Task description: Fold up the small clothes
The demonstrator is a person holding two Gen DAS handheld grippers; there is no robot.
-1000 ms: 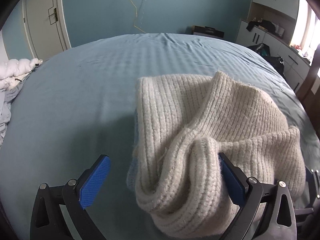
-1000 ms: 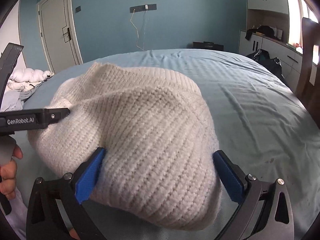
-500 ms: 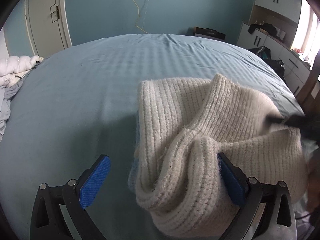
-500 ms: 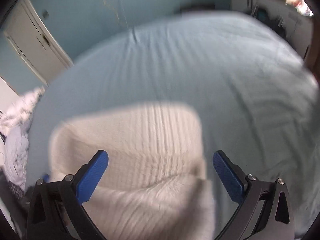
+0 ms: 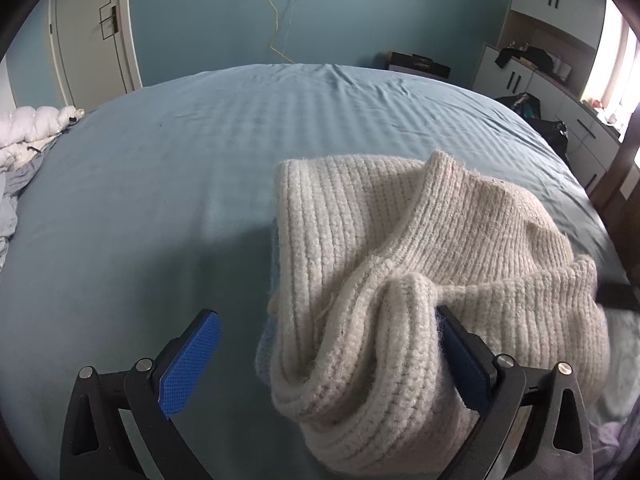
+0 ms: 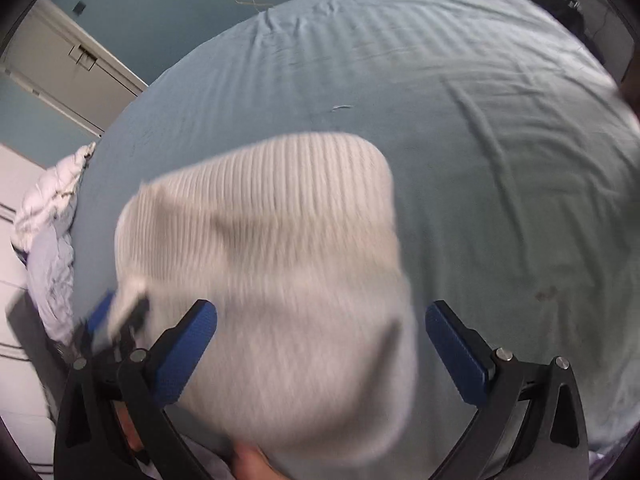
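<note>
A cream ribbed knit hat (image 5: 432, 264) lies bunched on the blue bed sheet (image 5: 160, 184). My left gripper (image 5: 324, 360) is open; a fold of the hat lies between its jaws, against the right blue pad (image 5: 460, 364). In the right wrist view the hat (image 6: 280, 260) is blurred and fills the lower middle. My right gripper (image 6: 320, 348) is open and held above the hat, looking down on it. The left gripper (image 6: 116, 320) shows blurred at the hat's left edge.
A heap of white and grey clothes (image 5: 24, 136) lies at the bed's left edge, also seen in the right wrist view (image 6: 48, 240). White cabinets (image 5: 560, 80) and a dark bag (image 5: 536, 116) stand at the right. A door (image 5: 88, 40) is at the back left.
My right gripper has risen from low beside the hat and tilted down over it. My left gripper and the hat have stayed in place.
</note>
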